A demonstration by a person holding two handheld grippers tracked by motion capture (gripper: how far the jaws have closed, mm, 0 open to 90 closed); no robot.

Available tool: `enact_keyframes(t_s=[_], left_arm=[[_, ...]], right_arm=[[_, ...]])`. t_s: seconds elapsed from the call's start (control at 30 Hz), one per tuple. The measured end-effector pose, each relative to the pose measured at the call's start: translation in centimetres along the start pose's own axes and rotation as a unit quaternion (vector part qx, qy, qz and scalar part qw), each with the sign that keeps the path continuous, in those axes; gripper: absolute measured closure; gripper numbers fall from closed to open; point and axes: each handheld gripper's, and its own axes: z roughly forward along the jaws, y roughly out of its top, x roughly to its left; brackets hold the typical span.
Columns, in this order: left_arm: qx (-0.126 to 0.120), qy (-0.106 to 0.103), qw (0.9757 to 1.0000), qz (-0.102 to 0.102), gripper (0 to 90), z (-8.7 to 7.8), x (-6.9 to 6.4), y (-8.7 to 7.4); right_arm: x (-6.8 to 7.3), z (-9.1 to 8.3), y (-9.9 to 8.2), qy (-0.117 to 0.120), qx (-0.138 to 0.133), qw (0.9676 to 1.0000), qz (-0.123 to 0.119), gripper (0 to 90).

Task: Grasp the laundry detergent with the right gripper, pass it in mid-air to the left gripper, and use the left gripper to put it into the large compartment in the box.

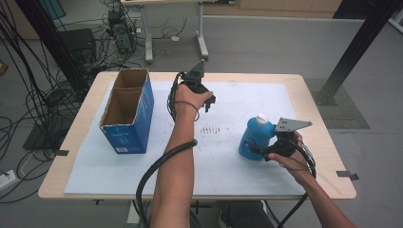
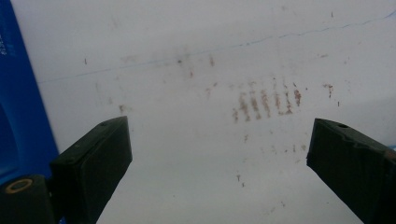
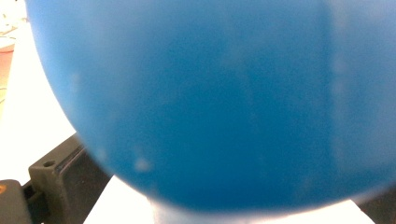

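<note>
A blue bottle (image 1: 252,137) with a white cap (image 1: 261,117) stands on the right half of the white mat (image 1: 228,161). My right gripper (image 1: 256,151) is shut on the bottle's lower body from the right side. In the right gripper view the bottle (image 3: 224,93) sits blurred between the two jaws, pressed close to the camera. My left gripper (image 1: 208,100) hovers over the mat near the table's far middle, open and holding nothing. In the left gripper view its jaws stand wide apart over bare mat (image 2: 210,56).
An open blue cardboard box (image 1: 126,111) stands at the left of the mat; its blue wall (image 2: 18,116) lies just beside my left jaw. Reddish-brown smears (image 2: 266,102) mark the mat's centre. Cables and a desk frame lie on the floor beyond the table.
</note>
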Motion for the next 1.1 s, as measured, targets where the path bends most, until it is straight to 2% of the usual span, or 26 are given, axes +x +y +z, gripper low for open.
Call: enact_keyframes(t_s=[1.1], left_arm=[[0.001,0.004,1.0000,0.001,6.9,0.03,0.14,-0.06]], right_arm=[[0.03,0.09,0.01,-0.003,-0.001,1.0000,-0.004,0.6]])
